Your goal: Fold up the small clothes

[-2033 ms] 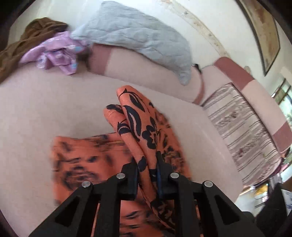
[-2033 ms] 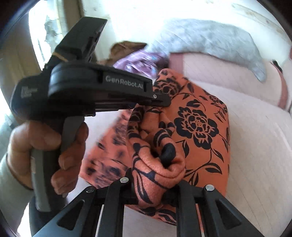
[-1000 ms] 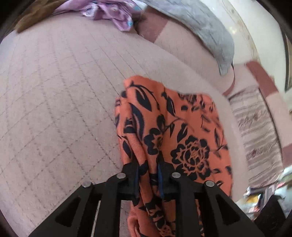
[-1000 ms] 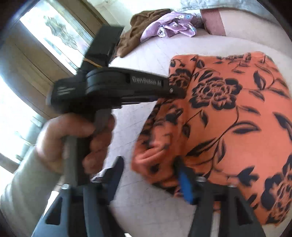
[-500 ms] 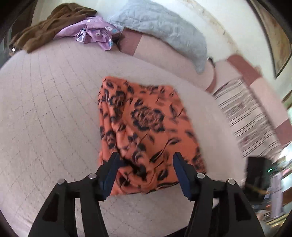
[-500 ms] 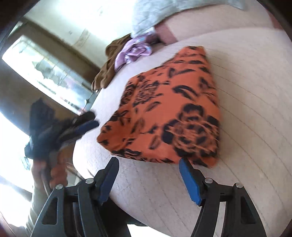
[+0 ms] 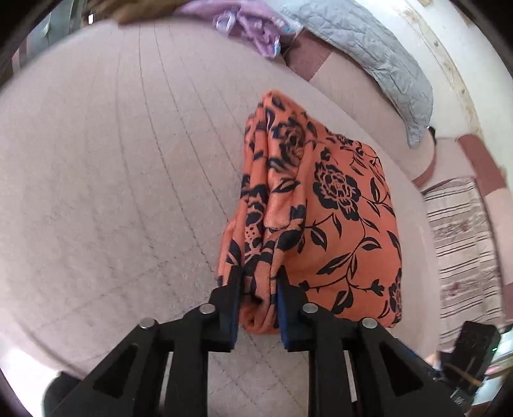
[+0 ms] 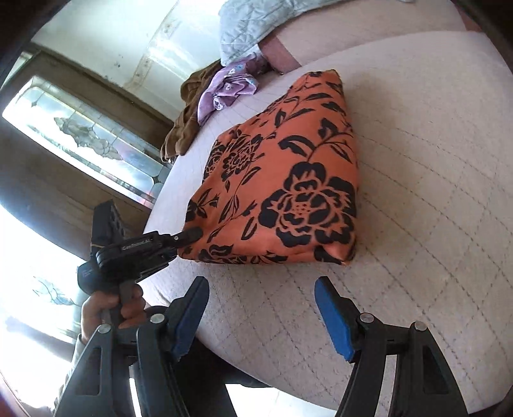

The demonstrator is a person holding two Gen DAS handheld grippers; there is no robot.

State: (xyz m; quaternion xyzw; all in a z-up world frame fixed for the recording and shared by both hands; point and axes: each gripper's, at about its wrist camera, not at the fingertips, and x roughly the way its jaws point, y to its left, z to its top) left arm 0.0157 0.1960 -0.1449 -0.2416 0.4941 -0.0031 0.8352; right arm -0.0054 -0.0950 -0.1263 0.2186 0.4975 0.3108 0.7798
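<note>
An orange garment with a black flower print [image 7: 333, 208] lies folded on the pale quilted bed [image 7: 112, 160]. My left gripper [image 7: 258, 288] is shut on the garment's near left corner, with bunched cloth between the pads. In the right wrist view the garment [image 8: 282, 192] lies flat as a rough rectangle, and the left gripper [image 8: 189, 235] pinches its near left corner. My right gripper [image 8: 261, 288] is open and empty, just short of the garment's near edge, above the bed [image 8: 433, 192].
A purple garment [image 7: 253, 29] and a brown one [image 8: 186, 115] lie heaped at the far side of the bed. A grey quilted pillow [image 7: 368, 54] rests on the pink headboard cushions. A striped cloth [image 7: 465, 243] lies to the right. The bed's edge is close below my right gripper.
Both grippers let go of the garment after laying it folded on the bed. The left gripper has since closed again on its near left corner. The right gripper stays open and has pulled back.
</note>
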